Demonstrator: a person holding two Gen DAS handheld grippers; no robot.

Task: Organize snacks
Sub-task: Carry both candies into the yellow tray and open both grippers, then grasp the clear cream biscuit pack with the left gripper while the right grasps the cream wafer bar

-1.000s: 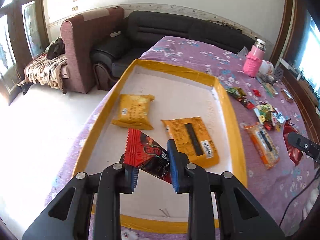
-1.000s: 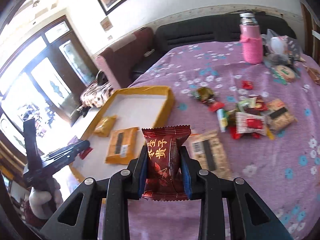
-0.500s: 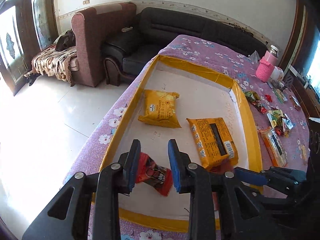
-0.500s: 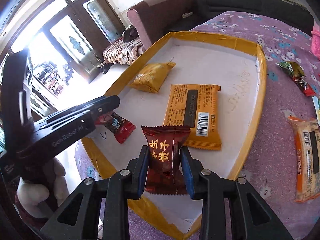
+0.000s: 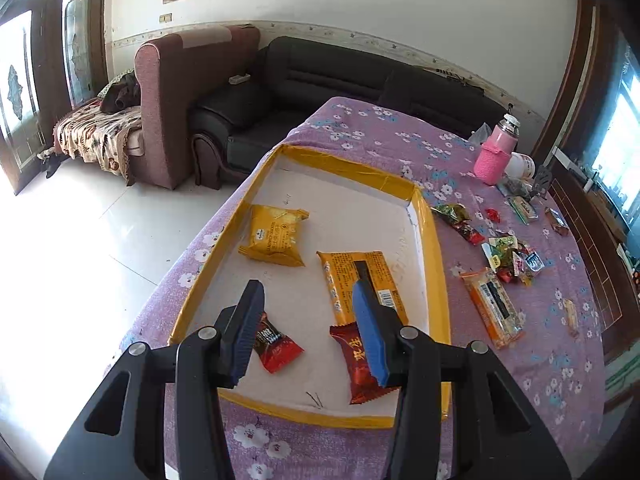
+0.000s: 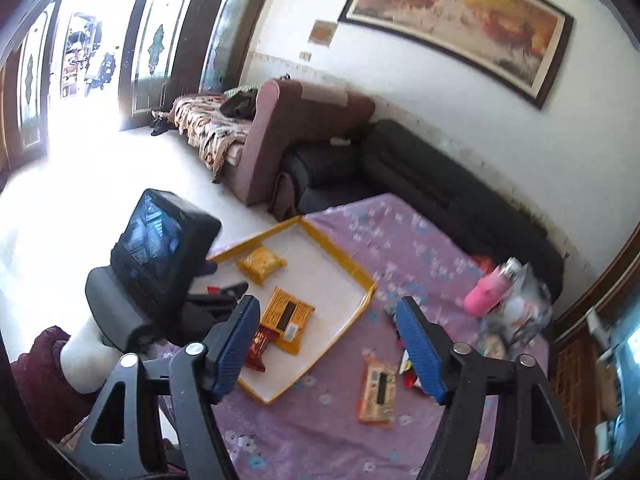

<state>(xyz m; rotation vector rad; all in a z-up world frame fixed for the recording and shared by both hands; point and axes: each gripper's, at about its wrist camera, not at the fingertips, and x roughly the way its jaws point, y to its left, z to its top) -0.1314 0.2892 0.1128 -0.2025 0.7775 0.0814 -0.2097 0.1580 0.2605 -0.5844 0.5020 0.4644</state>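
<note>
A shallow tray with a yellow rim lies on the purple flowered table. In it are a yellow snack pack, an orange flat pack, a small red-black candy and a dark red candy. My left gripper is open and empty above the tray's near end. My right gripper is open and empty, raised above the table. Loose snacks and an orange bar lie on the cloth right of the tray.
A pink bottle and a plastic bag stand at the table's far right. The left gripper's body shows in the right wrist view. Sofas stand behind the table; white floor to the left.
My right gripper let go of the dark red candy into the tray, opened wide and pulled up and back. My left gripper opened wider and rose from the red-black candy.
</note>
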